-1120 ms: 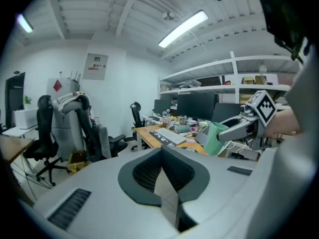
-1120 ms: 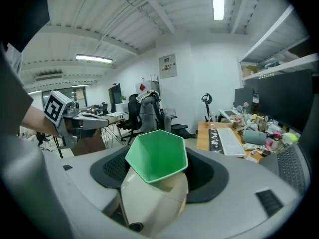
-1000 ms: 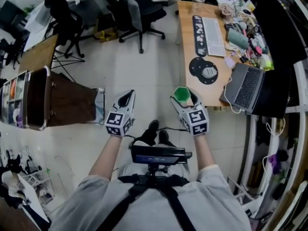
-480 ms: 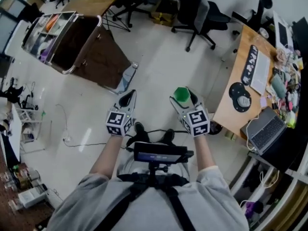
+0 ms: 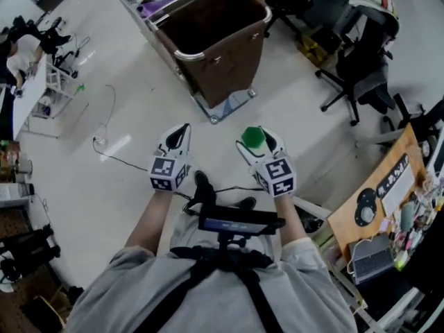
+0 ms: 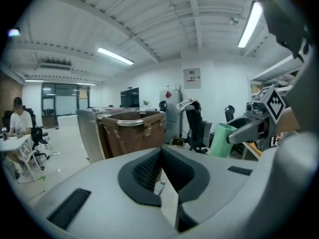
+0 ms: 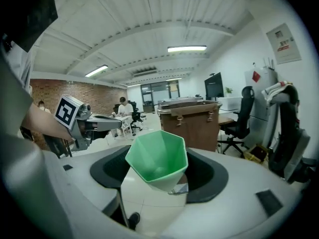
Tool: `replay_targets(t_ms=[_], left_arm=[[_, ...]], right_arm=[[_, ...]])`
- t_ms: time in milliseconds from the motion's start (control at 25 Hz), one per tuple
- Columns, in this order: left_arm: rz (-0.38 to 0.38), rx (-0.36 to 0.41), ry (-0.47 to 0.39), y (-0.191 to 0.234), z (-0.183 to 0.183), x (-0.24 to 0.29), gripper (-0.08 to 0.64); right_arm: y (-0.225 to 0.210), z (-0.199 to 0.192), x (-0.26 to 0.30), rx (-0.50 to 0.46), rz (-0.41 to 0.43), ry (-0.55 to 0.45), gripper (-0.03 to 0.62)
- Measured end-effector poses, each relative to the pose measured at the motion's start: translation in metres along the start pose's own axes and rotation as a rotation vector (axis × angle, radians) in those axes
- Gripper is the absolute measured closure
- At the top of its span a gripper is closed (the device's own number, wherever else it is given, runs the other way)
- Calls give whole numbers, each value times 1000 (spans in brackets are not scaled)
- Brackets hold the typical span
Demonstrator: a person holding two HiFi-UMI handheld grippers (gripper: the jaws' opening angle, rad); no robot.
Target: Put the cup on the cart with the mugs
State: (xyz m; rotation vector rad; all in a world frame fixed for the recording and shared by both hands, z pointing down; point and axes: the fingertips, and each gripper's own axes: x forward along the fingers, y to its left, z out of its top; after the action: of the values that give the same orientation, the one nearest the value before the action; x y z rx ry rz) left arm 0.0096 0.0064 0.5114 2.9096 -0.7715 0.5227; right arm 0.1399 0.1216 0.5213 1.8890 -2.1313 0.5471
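My right gripper [image 5: 254, 141] is shut on a green faceted cup [image 5: 252, 137], held upright above the floor. The right gripper view has the cup [image 7: 158, 162] wedged between the jaws, its mouth open to the camera. My left gripper [image 5: 175, 139] hangs beside it with its jaws closed and nothing in them; its pads [image 6: 149, 169] meet at the tips. A brown cart with a metal frame [image 5: 216, 41] stands ahead of both grippers, a few steps off. It also shows as the cart [image 6: 128, 131] in the left gripper view and the cart [image 7: 192, 120] in the right one. I cannot make out any mugs.
Office chairs [image 5: 362, 55] stand to the right of the cart. A wooden desk [image 5: 386, 198] with a laptop and clutter lies at the lower right. A cable [image 5: 111, 152] trails over the floor at left. A person sits at a table [image 6: 20, 129] far off.
The whole view has swung round: the cart went from the left edge to the top centre, ahead of the grippers, and the desk slid to the lower right. The cup stays gripped.
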Motion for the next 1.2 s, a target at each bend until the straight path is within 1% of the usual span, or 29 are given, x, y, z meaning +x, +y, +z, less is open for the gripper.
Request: replay_targets(t_ms=[80, 160, 400, 480, 600, 680, 880, 1000, 1200], left_arm=[[55, -21, 1, 43, -6, -14, 557], [102, -41, 2, 82, -13, -24, 557], [226, -93, -11, 180, -24, -50, 557], [253, -100, -21, 208, -23, -60, 557], [275, -89, -38, 247, -19, -74, 557], [297, -104, -49, 271, -17, -82, 557], [359, -154, -43, 321, -26, -90, 557], [393, -177, -46, 348, -24, -82, 557], [475, -205, -50, 405, -15, -68, 557]], right_arm=[[24, 16, 34, -15, 53, 10, 256], [42, 32, 65, -31, 88, 12, 255], [99, 65, 156, -102, 207, 41, 256], [120, 76, 185, -114, 242, 38, 256], [149, 94, 224, -133, 280, 32, 256], [163, 105, 248, -147, 300, 37, 256], [186, 130, 294, -189, 360, 50, 256], [188, 143, 327, -212, 393, 57, 256], [191, 164, 387, -234, 454, 80, 256]])
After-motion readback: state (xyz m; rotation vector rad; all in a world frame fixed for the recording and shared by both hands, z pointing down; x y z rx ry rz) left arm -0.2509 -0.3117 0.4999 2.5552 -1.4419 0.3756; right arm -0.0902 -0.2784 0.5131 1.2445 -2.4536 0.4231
